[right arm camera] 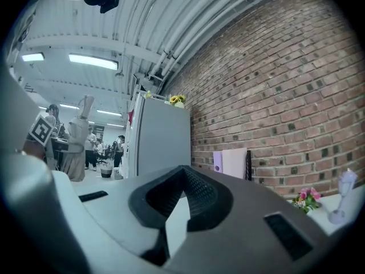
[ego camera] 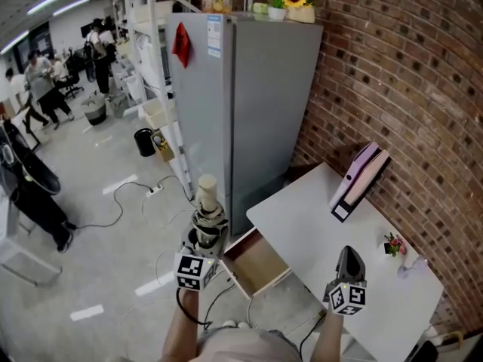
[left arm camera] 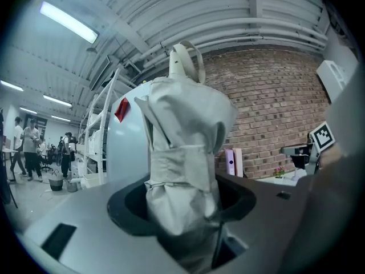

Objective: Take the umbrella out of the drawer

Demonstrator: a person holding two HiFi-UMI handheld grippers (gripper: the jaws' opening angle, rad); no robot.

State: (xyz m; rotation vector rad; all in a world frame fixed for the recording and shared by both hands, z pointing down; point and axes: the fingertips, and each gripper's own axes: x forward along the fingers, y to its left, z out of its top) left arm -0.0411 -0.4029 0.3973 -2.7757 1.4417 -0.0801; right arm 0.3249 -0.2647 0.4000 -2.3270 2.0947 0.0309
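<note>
A folded beige umbrella [ego camera: 207, 194] stands upright in my left gripper [ego camera: 205, 228], left of the white table and above the floor. In the left gripper view the jaws press on the umbrella's [left arm camera: 185, 147] strapped lower part, and its handle loop points up. The wooden drawer [ego camera: 260, 264] hangs open from the table's left side, showing a bare bottom. My right gripper [ego camera: 349, 261] hovers over the white table [ego camera: 317, 217]. Its jaws meet at the tips with nothing between them [right arm camera: 181, 176]. The right gripper view also shows the umbrella [right arm camera: 77, 136] far left.
A tall grey fridge [ego camera: 241, 104] stands just behind the drawer, against the brick wall. On the table a pink and white box [ego camera: 361, 178] leans on the wall, with a small flower pot [ego camera: 393, 244] and a glass [ego camera: 407, 266] nearby. Cables [ego camera: 151, 194] cross the floor; people stand far left.
</note>
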